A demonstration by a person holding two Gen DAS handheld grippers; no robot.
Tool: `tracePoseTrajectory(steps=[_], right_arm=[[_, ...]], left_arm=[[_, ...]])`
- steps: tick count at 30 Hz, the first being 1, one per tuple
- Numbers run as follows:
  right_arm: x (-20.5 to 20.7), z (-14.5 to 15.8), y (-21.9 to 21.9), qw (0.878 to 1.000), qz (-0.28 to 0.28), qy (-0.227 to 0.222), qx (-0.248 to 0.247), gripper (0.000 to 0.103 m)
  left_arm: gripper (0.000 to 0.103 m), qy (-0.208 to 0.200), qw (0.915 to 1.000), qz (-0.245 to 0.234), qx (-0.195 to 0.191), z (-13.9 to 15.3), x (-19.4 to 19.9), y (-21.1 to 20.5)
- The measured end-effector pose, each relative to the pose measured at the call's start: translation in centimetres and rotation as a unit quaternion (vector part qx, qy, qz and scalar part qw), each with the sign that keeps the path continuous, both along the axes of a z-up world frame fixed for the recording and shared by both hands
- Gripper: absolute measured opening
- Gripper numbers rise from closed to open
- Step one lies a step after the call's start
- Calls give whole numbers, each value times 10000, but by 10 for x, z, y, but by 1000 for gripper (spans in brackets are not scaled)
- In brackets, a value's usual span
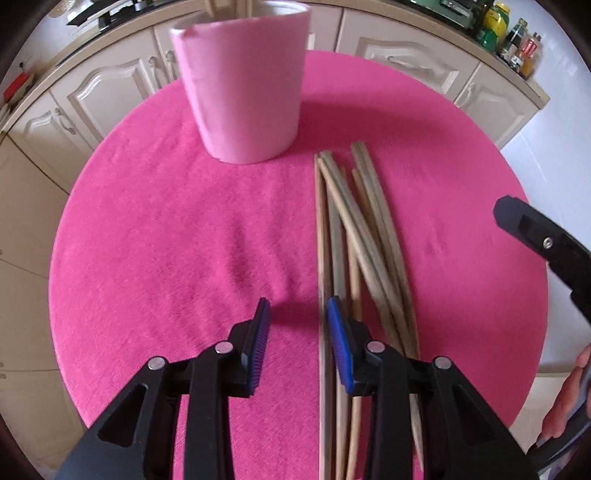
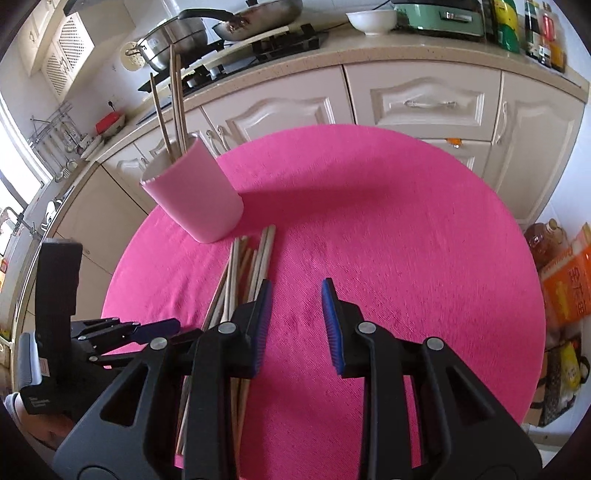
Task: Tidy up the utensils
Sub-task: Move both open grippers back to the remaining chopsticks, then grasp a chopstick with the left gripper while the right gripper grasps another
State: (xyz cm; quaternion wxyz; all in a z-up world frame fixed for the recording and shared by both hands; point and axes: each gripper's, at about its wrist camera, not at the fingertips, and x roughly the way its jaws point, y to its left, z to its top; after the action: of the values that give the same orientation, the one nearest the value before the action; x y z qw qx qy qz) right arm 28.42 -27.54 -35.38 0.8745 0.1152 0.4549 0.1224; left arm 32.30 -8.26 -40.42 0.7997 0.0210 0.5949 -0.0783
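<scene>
Several wooden chopsticks (image 1: 354,236) lie in a loose bundle on the round pink table (image 1: 166,240). A pink cup (image 1: 243,81) stands upright beyond them; in the right wrist view the cup (image 2: 199,192) holds a few chopsticks (image 2: 175,99). My left gripper (image 1: 297,314) is open and empty, low over the near end of the bundle, its right pad beside the leftmost stick. My right gripper (image 2: 295,295) is open and empty, just right of the bundle (image 2: 251,266). The right gripper's body shows at the left wrist view's right edge.
Cream kitchen cabinets (image 2: 424,103) curve behind the table. A stove with pans (image 2: 236,33), a white bowl (image 2: 371,20) and bottles (image 2: 535,29) sit on the counter. Boxes and a bottle (image 2: 565,280) stand on the floor at right.
</scene>
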Motion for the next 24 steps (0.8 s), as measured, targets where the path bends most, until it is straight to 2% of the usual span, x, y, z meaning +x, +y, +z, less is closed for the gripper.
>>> tracePoseTrajectory(steps=[10, 12, 15, 19, 24], right_arm=[[15, -13, 9, 9987, 207, 460, -19, 28], [20, -15, 16, 9979, 298, 565, -79, 28], [27, -20, 26, 9961, 419, 755, -175, 28], [37, -29, 39, 9925, 582, 1049, -232, 27], [42, -39, 53, 9879, 690, 1307, -476, 19]], left_arm=[[32, 164, 9985, -183, 481, -4, 24, -21], [30, 172, 9988, -169, 427, -3, 29, -22], [9, 196, 9993, -20, 303, -1, 26, -14], [6, 307, 9991, 294, -37, 2, 25, 8], [6, 274, 9984, 479, -114, 8, 22, 25]])
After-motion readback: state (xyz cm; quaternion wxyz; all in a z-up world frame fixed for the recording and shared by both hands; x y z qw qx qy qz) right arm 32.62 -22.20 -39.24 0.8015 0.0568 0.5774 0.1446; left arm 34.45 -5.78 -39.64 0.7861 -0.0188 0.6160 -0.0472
